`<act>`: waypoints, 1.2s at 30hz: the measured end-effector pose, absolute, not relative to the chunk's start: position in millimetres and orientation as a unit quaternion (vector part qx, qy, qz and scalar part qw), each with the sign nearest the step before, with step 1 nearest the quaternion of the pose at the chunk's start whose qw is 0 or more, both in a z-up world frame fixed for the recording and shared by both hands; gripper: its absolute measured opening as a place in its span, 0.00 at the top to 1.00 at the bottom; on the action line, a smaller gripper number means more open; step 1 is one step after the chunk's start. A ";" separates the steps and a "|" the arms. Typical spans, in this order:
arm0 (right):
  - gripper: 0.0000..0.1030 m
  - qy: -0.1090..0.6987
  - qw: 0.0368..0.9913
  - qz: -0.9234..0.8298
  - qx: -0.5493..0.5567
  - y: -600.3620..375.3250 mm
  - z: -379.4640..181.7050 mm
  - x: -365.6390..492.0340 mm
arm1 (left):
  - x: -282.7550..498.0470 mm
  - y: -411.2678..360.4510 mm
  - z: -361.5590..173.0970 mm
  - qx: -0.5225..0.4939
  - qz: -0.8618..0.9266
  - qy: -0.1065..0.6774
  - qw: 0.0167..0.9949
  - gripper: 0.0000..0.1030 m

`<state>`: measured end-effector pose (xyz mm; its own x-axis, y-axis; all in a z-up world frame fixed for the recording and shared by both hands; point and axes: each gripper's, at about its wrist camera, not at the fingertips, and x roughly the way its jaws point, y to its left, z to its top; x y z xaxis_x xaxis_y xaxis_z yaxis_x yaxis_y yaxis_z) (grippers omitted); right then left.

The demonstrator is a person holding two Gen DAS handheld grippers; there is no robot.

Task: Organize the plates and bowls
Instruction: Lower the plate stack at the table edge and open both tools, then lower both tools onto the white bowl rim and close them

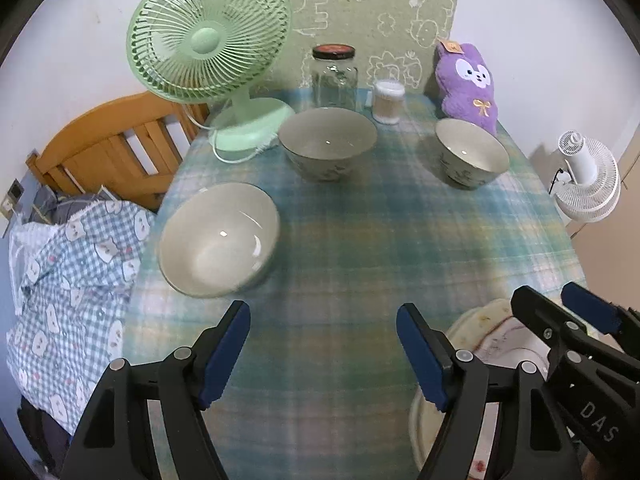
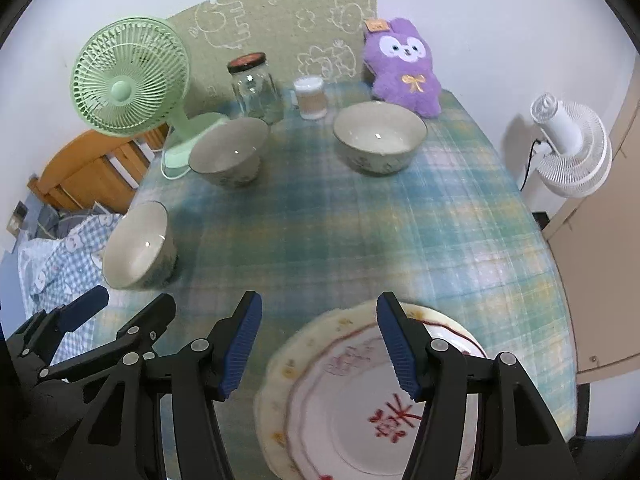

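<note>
With both grippers' fingers empty, left gripper [image 1: 323,354] wide apart and right gripper [image 2: 319,344] moderately apart above the stacked floral ceramic plates [image 2: 312,364], we judged the nearest pale ceramic bowl [image 1: 218,240] on the plaid-covered bench [image 1: 360,220] best gripped squarely by its rim.

I see even, soft indoor light; small glints inside each bowl [image 1: 219,240]; heavy fisheye bending with black corners; near tablecloth [image 2: 460,240] and plates [image 2: 360,400] smeared by blur; faint shadows.
</note>
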<state>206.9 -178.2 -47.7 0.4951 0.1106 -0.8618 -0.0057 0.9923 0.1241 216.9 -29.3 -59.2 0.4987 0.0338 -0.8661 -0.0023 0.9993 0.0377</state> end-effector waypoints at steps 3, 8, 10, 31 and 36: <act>0.38 0.496 0.866 0.029 0.055 -161.1 -45.7 213.2 | 222.8 -14.2 -58.9 0.018 0.011 0.498 0.867 0.26; 0.38 0.493 0.868 0.025 0.058 -131.9 -46.6 226.2 | 235.7 12.4 -61.2 0.024 0.006 0.492 0.870 0.30; 0.38 0.495 0.867 0.024 0.058 -121.2 -47.9 231.2 | 239.3 22.2 -62.2 0.025 0.009 0.489 0.872 0.31; 0.55 0.524 0.850 0.045 0.031 -13.3 -93.4 293.6 | 290.0 108.3 -107.3 0.022 0.040 0.508 0.860 0.52; 0.62 0.533 0.845 0.047 0.027 -2.5 -106.8 303.7 | 298.1 115.3 -118.9 0.019 0.040 0.519 0.854 0.62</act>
